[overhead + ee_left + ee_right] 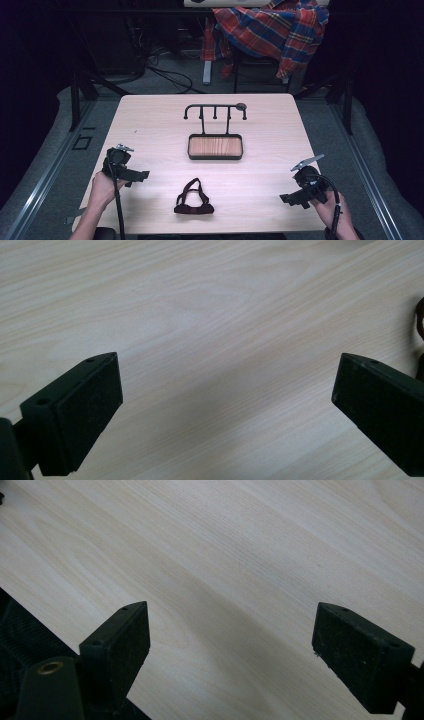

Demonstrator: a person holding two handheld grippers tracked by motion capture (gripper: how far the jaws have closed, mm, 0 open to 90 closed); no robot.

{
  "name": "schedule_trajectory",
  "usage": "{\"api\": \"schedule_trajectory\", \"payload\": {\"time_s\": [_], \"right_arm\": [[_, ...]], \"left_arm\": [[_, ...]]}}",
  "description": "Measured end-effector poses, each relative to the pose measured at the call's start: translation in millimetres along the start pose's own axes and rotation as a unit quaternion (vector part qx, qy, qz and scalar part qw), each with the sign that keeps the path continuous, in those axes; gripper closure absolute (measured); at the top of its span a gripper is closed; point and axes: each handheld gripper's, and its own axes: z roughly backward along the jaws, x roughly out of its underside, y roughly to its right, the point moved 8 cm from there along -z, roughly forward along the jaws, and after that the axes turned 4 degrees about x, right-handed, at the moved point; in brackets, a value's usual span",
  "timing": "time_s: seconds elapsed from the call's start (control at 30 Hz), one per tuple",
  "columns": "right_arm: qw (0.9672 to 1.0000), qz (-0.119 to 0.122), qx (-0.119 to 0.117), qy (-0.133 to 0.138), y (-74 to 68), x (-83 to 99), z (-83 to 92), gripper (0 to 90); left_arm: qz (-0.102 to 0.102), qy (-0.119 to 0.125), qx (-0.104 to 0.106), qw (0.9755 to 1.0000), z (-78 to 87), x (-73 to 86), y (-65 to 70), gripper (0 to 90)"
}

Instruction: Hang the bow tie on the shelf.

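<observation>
While I hold both claws low over the table [150, 120], my left claw [227, 405] and my right claw [232, 650] gape wide with nothing between their pads. Between them, near the front edge, lies the dark strap [194, 199], well apart from each and untouched, just before the hook stand [215, 145].

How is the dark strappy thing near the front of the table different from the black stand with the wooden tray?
The strappy thing lies flat and floppy on the table, its loops collapsed; the stand rises upright with a stiff bar of hooks on top. The strappy thing sits near the front edge, between the two grippers; the stand sits farther back, in the middle. The strappy thing looks dark reddish-brown; the stand is black with a wood-coloured tray. Both rest untouched on the table.
</observation>
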Motion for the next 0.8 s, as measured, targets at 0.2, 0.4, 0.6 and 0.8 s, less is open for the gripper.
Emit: {"api": "schedule_trajectory", "payload": {"time_s": [0.2,0.4,0.6,0.8], "right_arm": [[0.9999,0.005,-0.007,-0.006,-1.9,-0.1,-1.1,15.3],[1.0,0.002,-0.009,-0.004,-3.1,-0.2,-1.7,15.3],[0.9999,0.006,-0.009,-0.006,-4.3,-1.4,-3.3,15.3],[0.9998,0.008,-0.01,-0.013,-3.0,0.1,-3.3,15.3]], "left_arm": [[-0.005,0.003,0.009,0.9999,-2.3,-4.2,8.6,0.1],[-0.014,0.01,0.017,0.9997,-4.9,-10.5,18.0,0.1],[-0.038,0.005,0.024,0.999,-10.9,-15.8,31.5,0.1],[-0.056,0.0,0.026,0.9981,-16.7,-21.2,43.2,0.0]]}}
